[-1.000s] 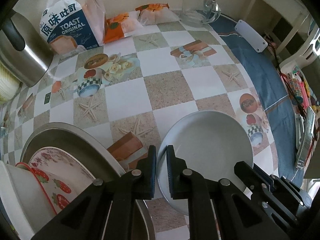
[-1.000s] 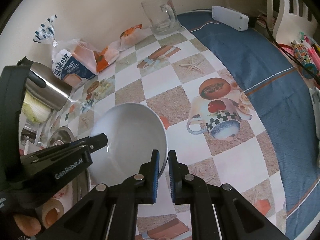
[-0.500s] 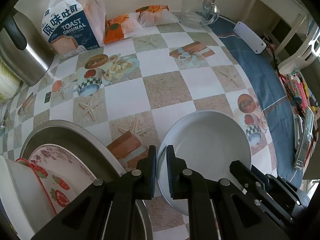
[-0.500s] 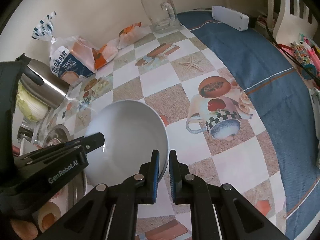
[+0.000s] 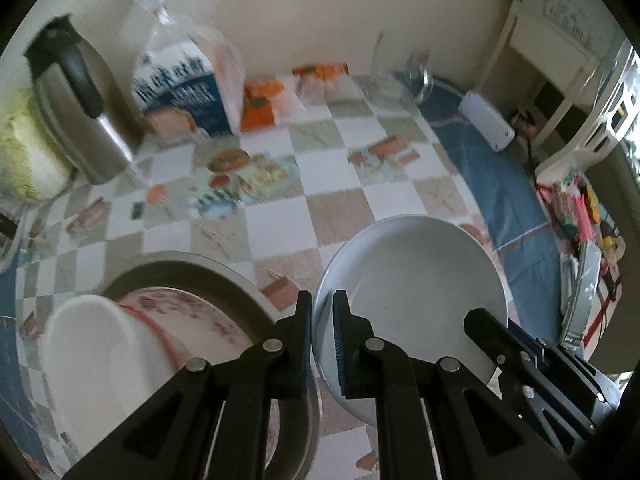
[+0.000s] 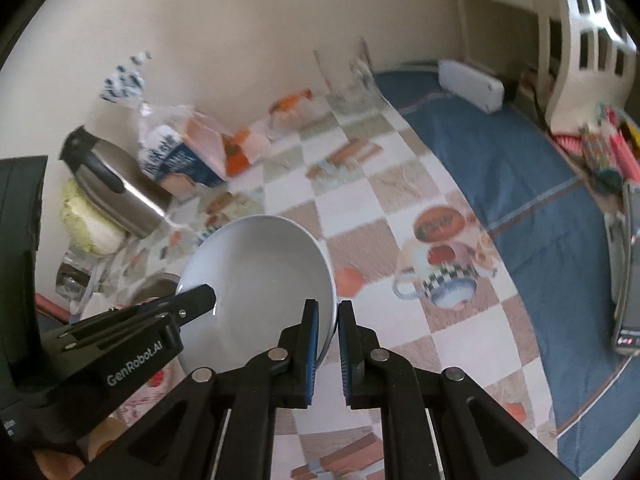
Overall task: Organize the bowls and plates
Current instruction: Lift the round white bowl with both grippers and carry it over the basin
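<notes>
1. The left gripper (image 5: 322,336) is clenched on the left rim of a plain white ceramic bowl (image 5: 412,280), its pads squeezing the edge.
2. The right gripper (image 6: 328,344) grasps the same bowl's opposite rim, so the bowl hangs between both, tilted above the checkered tablecloth (image 5: 280,224).
3. At eight o'clock of the bowl in the left wrist view sits a round steel basin (image 5: 192,268) holding a strawberry-patterned plate (image 5: 200,316) and a white cup (image 5: 92,356).
4. At eleven o'clock stand a steel kettle (image 5: 80,108) and a toast bag (image 5: 188,88); a glass mug (image 5: 400,76) sits at twelve.
</notes>
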Tool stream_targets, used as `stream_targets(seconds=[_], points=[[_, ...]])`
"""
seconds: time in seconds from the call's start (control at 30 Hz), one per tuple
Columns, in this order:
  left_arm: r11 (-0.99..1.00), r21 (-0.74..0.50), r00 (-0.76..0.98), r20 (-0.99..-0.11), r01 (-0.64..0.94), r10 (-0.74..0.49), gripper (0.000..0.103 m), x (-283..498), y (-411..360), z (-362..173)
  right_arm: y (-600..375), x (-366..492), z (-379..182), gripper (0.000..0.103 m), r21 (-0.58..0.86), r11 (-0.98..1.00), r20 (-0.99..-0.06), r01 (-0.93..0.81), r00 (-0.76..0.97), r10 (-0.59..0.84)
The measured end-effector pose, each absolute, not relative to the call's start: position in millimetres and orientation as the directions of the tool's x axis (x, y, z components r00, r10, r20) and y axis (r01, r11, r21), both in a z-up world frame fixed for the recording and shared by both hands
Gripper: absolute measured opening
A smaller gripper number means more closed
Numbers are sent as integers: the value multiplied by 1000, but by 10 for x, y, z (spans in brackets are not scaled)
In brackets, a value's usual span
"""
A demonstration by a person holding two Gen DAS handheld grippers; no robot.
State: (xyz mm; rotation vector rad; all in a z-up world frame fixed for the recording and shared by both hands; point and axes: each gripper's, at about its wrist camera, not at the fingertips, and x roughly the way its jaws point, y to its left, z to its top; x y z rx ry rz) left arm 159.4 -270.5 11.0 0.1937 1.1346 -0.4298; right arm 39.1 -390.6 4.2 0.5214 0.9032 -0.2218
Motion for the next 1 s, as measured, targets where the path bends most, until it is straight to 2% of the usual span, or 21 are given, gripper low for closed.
stream_targets(seconds=[0.33,0.57,1.0], points=[[932,-50,486,-843,358,-231,10,1453,-2120,689,-3421,385,621,11,318,905,-713,283,700,32],[958,-85,537,-813,275,-226,10,1386,-1532,889,-2913,476,783,11,298,938,-692,178,717,84],[973,-197,546,-805,121,-231,10,1335,-681,695,-2130,707,727,11,226,973,-726,48,674,135]])
